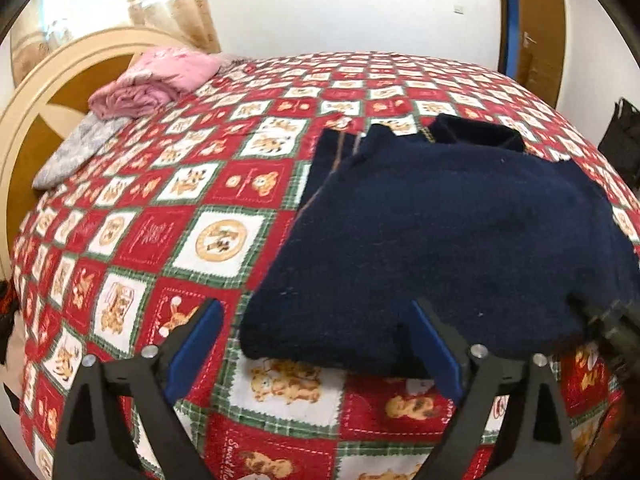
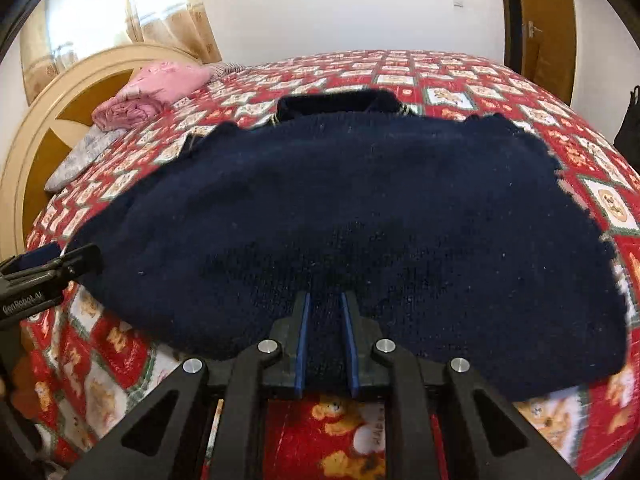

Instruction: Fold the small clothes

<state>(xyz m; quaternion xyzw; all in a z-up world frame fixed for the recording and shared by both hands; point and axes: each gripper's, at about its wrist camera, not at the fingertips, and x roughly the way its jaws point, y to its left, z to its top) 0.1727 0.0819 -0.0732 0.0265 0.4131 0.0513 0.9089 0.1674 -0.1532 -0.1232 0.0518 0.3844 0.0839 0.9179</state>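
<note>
The navy sweater [image 2: 360, 216] lay on the bed [image 1: 168, 208] near its near edge. The right tool [image 2: 324, 300] pinched its hem; the left tool [image 1: 316, 312], spread wide, straddled its corner.

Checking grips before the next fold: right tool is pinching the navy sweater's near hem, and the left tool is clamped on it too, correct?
Not quite. The left tool stands wide open, gripping nothing, as the left wrist view shows. The right tool does pinch the navy sweater at its near hem.
</note>
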